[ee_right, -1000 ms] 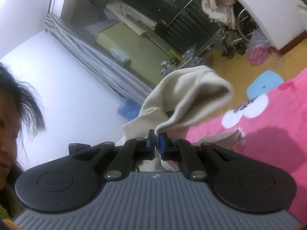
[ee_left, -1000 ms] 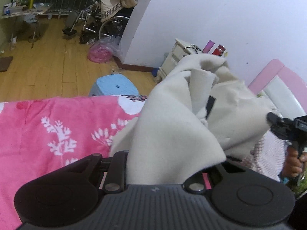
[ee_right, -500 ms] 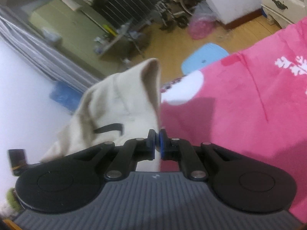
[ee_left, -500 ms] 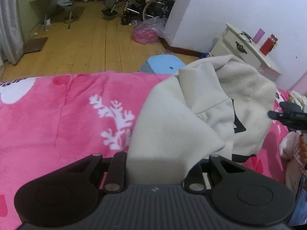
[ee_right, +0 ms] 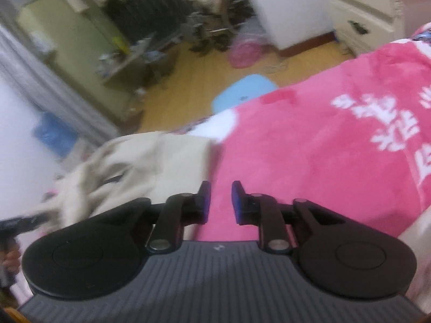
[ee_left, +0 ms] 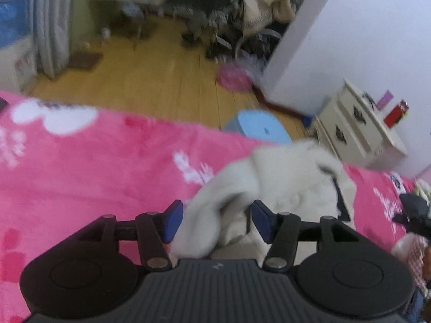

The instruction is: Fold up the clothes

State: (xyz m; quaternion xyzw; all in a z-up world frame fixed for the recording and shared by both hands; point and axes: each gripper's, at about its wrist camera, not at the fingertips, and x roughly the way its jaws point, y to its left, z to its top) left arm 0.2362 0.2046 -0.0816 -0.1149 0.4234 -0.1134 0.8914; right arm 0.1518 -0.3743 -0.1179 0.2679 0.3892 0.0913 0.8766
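My left gripper (ee_left: 215,219) has just opened, cream garment (ee_left: 282,185) loose between its jaws; my right gripper (ee_right: 219,202) has opened too, empty over the pink blanket (ee_right: 309,148).

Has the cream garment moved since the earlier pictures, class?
Yes. The cream garment has dropped: earlier it hung up against the white wall; now it lies low on the pink blanket, both grippers having just opened.

A crumpled cream fleece garment (ee_left: 282,188) lay on the pink floral blanket (ee_left: 94,167); a round blue plastic stool (ee_left: 258,126) stood beyond on the floor.
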